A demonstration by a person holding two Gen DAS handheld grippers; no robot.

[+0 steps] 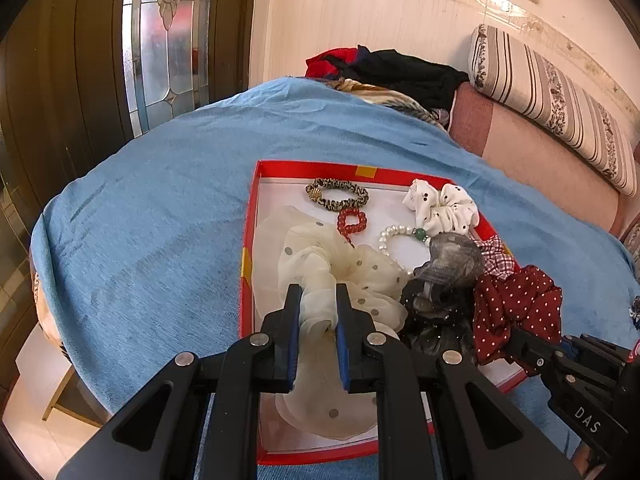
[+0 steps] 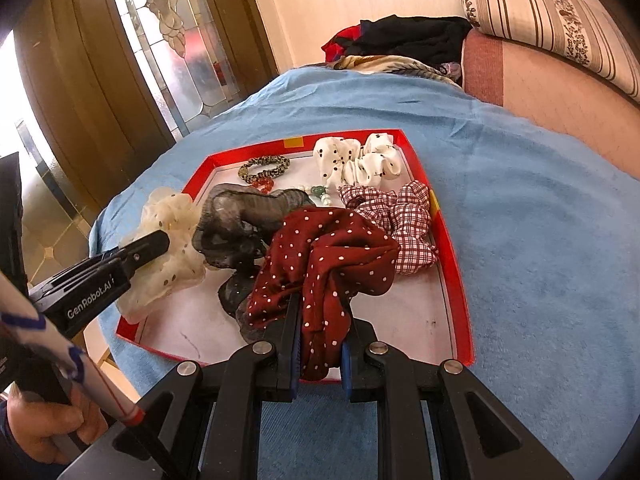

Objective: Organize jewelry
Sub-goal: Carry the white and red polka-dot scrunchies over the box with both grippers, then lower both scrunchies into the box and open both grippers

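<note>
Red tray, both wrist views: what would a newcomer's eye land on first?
The red tray on the blue blanket, heaped with scrunchies. The left gripper pinches a cream dotted scrunchie at the tray's left; the right gripper clamps a dark red polka-dot scrunchie at its near edge.

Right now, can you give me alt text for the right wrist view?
The right claw grips a dark red white-dotted fabric scrunchie over a shallow red-rimmed cardboard tray on a blue blanket; the left claw holds a cream sheer dotted scrunchie beside it.
</note>
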